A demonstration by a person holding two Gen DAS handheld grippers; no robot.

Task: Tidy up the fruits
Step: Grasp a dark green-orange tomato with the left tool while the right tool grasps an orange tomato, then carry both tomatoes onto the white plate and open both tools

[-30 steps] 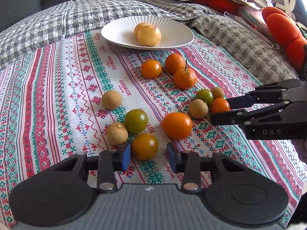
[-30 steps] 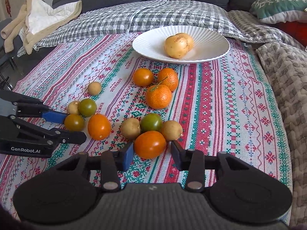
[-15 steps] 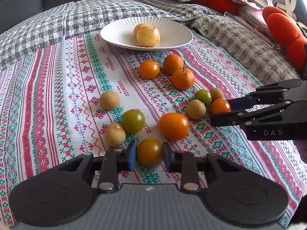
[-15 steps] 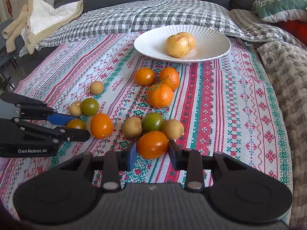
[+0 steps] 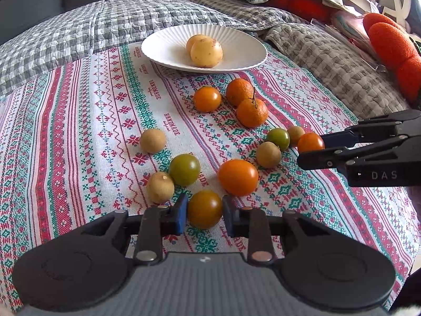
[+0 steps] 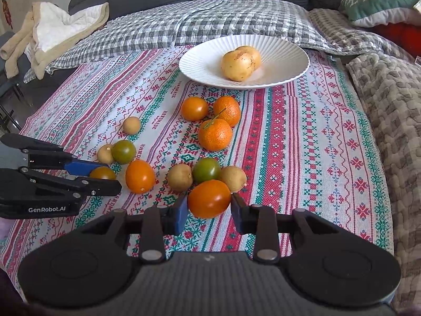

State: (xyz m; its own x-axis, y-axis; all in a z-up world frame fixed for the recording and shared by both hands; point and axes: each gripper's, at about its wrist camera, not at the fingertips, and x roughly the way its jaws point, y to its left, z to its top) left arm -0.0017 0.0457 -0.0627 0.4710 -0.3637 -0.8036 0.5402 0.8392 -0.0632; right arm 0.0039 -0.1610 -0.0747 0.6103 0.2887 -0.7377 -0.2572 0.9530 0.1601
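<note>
Loose fruit lies on a patterned cloth (image 5: 79, 131). My left gripper (image 5: 204, 212) is shut on a brownish-orange tomato (image 5: 204, 208) that rests on the cloth. My right gripper (image 6: 209, 206) is shut on an orange tomato (image 6: 209, 197), also low on the cloth. Each gripper shows in the other's view, the left gripper (image 6: 105, 176) at the left edge and the right gripper (image 5: 313, 148) at the right. A white plate (image 5: 163, 50) at the back holds two yellow fruits (image 5: 206, 52).
Between grippers and plate lie two mandarins (image 5: 251, 112), orange tomatoes (image 5: 238, 177), green tomatoes (image 5: 184, 169) and several small tan fruits (image 5: 152, 141). A grey checked quilt (image 6: 197, 18) and cushions (image 6: 379, 2) ring the cloth. A folded towel (image 6: 52, 31) lies back left.
The left jaws closed from wide apart onto the brownish-orange tomato. The right jaws narrowed onto the orange tomato. Neither hand shifted much.
</note>
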